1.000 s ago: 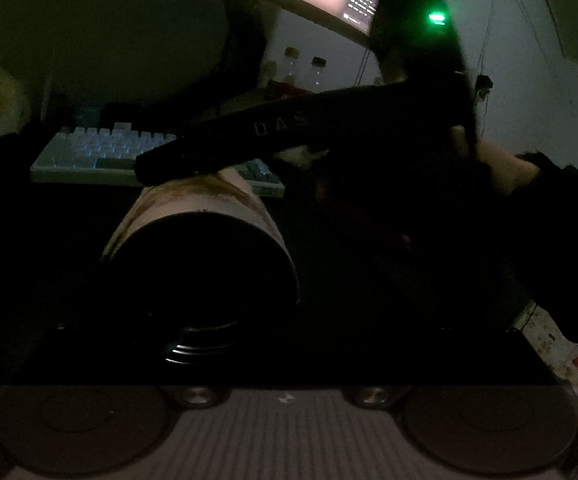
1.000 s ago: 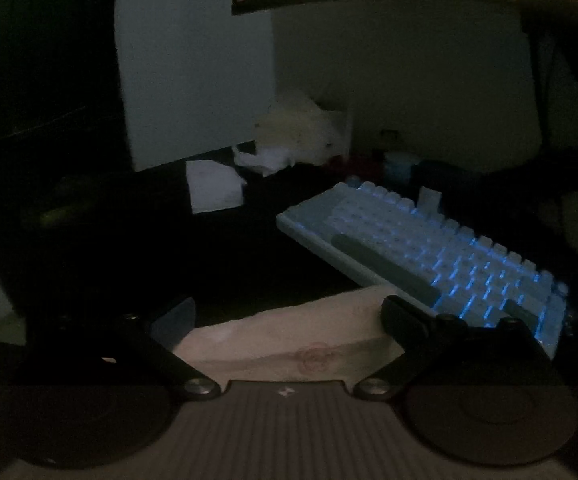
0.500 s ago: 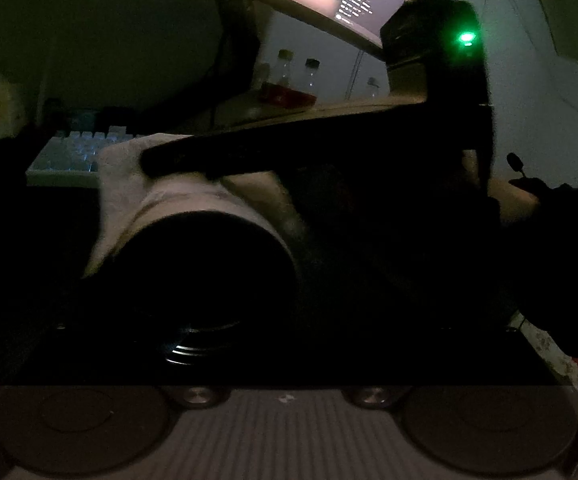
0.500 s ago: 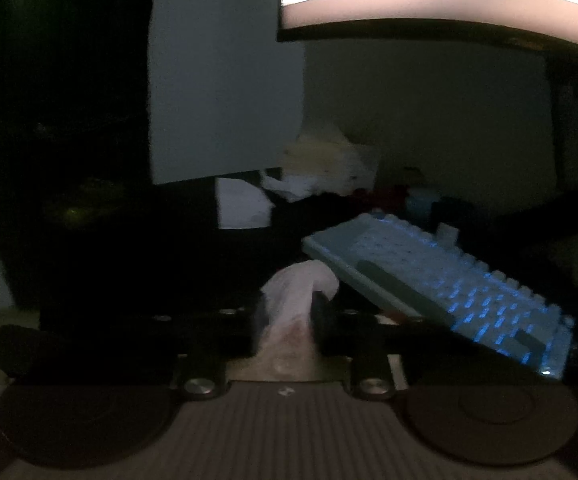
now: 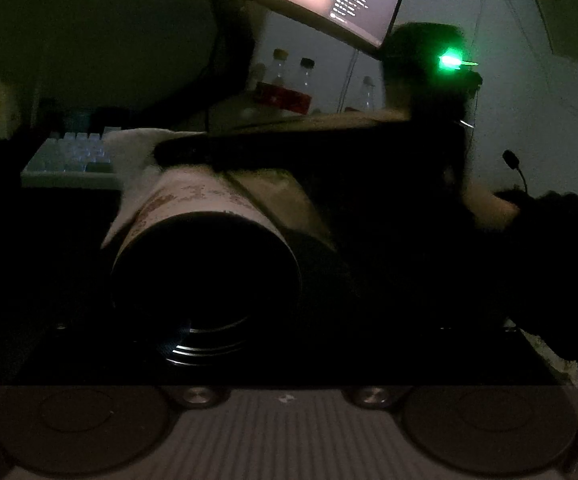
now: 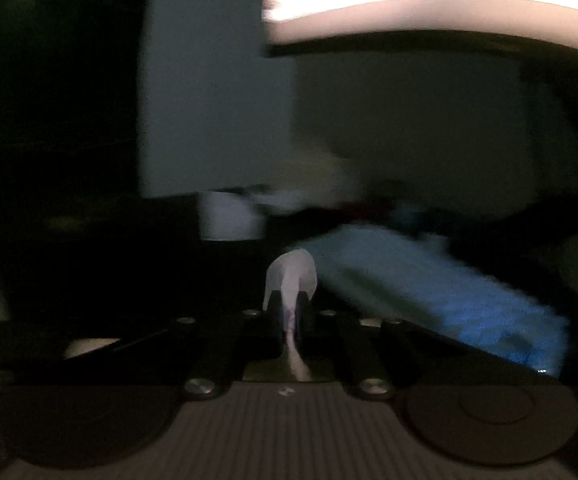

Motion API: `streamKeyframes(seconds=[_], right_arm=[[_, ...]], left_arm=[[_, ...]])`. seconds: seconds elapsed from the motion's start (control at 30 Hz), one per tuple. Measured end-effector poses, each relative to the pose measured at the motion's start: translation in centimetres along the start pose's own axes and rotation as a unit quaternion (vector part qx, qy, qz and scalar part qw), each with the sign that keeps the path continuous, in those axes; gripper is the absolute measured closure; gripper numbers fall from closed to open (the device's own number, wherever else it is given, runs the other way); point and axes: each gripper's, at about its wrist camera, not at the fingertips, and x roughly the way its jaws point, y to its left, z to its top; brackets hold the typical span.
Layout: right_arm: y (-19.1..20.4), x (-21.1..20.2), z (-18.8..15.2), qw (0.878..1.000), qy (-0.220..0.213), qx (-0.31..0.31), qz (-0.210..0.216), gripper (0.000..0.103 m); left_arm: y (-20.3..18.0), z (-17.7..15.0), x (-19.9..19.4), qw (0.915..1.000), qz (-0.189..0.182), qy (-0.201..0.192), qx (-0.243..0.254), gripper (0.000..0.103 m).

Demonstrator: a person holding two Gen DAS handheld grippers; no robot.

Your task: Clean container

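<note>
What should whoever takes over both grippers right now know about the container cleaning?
Right gripper: shut on the white tissue, which sticks out past its fingers.
Left gripper: the cylindrical container fills its view, lying on its side, dark end towards the camera; its fingers are lost in the dark, so its grip cannot be confirmed.
Tissue also drapes over the container's far end, in front of the keyboard.
Done: tissue gripped at the container.
Left: wipe the stained outer wall, then check the inside.

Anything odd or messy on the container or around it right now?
Yes: the container lies on its side with reddish-brown smears along its wall. The right gripper pinches a stained tissue.
</note>
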Motion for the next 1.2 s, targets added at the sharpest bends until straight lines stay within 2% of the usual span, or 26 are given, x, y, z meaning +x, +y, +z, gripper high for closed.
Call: streamKeyframes(seconds=[0.1,0.13,0.2,0.3,0.4,0.53,0.6,0.63,0.73,0.8,0.87,1.03,1.07,1.13,1.2], right_arm=[[0.1,0.5,0.3,1.0,0.006,0.009,-0.012,0.095],[0.8,0.4,0.3,1.0,0.004,0.005,0.005,0.095],[2.8,-0.7,0.0,0.996,-0.008,-0.004,0.085,0.095],[4.0,-1.0,0.2,0.99,-0.008,-0.01,0.138,0.095],[2.2,0.0,0.7,0.996,-0.001,-0.006,0.09,0.095],[-1.5,1.5,1.2,0.998,0.009,0.052,0.02,0.095],[-1.0,1.4,1.5,0.998,0.015,0.053,0.021,0.095],[-0.3,1.2,1.4,0.998,0.015,0.05,0.039,0.095],[2.6,0.0,0.9,0.99,0.001,0.017,0.14,0.095],[3.5,-0.2,1.1,0.987,0.001,0.004,0.158,0.095],[2.7,0.3,1.5,0.99,0.007,0.009,0.143,0.095],[0.0,3.0,2.0,1.0,0.018,-0.004,0.011,0.095],[0.4,3.1,2.0,1.0,0.019,-0.008,0.0,0.095],[1.1,2.3,1.9,0.998,0.015,0.018,0.053,0.095],[2.3,1.4,1.6,0.99,0.007,0.031,0.135,0.095]], left_arm=[[0.4,0.1,-0.1,0.9999,-0.005,-0.002,-0.014,0.0],[0.7,0.2,-0.1,0.9997,-0.007,-0.004,-0.021,0.0],[1.2,0.3,-0.2,0.9993,-0.011,-0.006,-0.034,0.0],[1.8,0.6,-0.4,0.9988,-0.016,-0.005,-0.046,0.0],[2.0,0.6,-0.5,0.9986,-0.015,-0.005,-0.05,0.0],[2.2,0.8,-0.7,0.9987,-0.014,-0.001,-0.049,0.0],[2.5,1.0,-0.8,0.9983,-0.012,0.002,-0.057,0.0],[2.7,1.1,-0.9,0.9981,-0.011,0.002,-0.061,0.0],[3.5,1.3,-1.2,0.9973,-0.007,0.002,-0.073,0.0],[4.0,1.4,-1.4,0.9967,-0.006,0.001,-0.081,0.0],[4.3,1.5,-1.6,0.9966,0.002,0.0,-0.082,0.0],[4.6,1.8,-2.1,0.9967,0.013,-0.006,-0.08,0.0],[4.7,1.8,-2.1,0.9966,0.016,-0.007,-0.08,0.0],[5.0,2.0,-2.3,0.9964,0.022,-0.009,-0.082,0.0],[5.6,2.1,-2.5,0.9958,0.025,-0.009,-0.088,0.0]])
